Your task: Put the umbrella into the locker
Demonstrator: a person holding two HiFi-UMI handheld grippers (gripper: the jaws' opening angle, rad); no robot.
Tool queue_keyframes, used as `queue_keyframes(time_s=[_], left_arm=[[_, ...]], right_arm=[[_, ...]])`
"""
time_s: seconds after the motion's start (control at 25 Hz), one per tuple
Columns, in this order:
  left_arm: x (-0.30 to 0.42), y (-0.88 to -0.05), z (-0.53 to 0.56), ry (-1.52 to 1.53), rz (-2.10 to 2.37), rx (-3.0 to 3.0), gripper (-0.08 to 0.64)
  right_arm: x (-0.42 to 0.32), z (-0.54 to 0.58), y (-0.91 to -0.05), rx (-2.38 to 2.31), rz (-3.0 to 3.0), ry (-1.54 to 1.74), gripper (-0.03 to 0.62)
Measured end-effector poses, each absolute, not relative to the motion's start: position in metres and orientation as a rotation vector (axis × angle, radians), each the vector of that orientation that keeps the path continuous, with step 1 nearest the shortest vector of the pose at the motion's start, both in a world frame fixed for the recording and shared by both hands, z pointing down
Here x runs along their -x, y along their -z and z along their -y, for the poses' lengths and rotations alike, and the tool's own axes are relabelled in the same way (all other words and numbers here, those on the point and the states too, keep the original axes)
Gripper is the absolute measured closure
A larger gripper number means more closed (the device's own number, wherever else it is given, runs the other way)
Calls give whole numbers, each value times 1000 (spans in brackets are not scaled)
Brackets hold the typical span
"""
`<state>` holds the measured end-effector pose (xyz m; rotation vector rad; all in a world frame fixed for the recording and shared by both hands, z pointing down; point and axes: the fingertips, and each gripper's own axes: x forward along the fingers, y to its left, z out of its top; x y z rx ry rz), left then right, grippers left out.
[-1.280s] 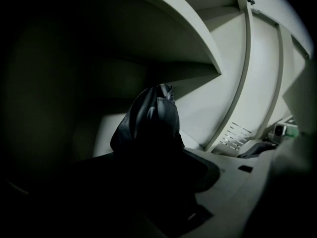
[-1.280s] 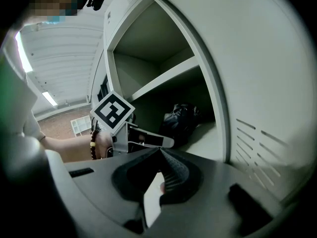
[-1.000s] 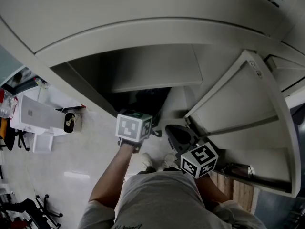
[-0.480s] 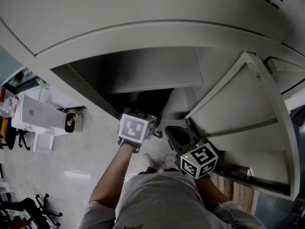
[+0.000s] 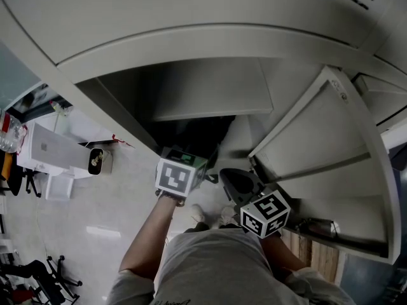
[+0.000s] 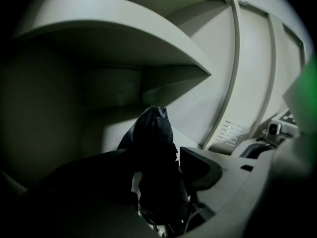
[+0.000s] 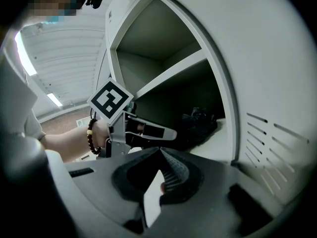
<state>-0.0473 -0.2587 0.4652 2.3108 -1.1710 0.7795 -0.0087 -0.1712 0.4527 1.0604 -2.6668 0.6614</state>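
Observation:
The black folded umbrella [image 6: 154, 133] lies on the shelf inside the open grey locker [image 5: 210, 94]. It shows again, far back in the compartment, in the right gripper view [image 7: 199, 124]. My left gripper [image 6: 158, 158] reaches into the compartment. Its jaws have just been opening and now stand wide. The umbrella is between them, and the pads do not press on it. In the head view the left gripper [image 5: 189, 165] sits at the locker's mouth under its marker cube. My right gripper [image 7: 159, 152] waits outside, below the open door [image 5: 318, 138], jaws together on nothing.
The locker door swings out to the right, vents [image 7: 270, 133] on its inner face. A white box [image 5: 48, 151] and office chairs [image 5: 35, 278] stand on the floor at left. A wooden panel [image 5: 315, 253] is at lower right. The person's shoes [image 5: 210, 215] are by the locker.
The left gripper's marker cube has rolled a little at the locker's mouth. The right gripper has kept still.

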Motion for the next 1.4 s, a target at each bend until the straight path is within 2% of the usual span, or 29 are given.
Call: queue_keyframes(time_s=[0.76,1.4], left_arm=[[76,-454,194,-760,1214,-2348,288],[106,-505,135,-819,1216,-2215,288]], right_arm=[[18,154,-454,-1024,2670,-650,565],[26,143,-453,-981,2671,-636,565]])
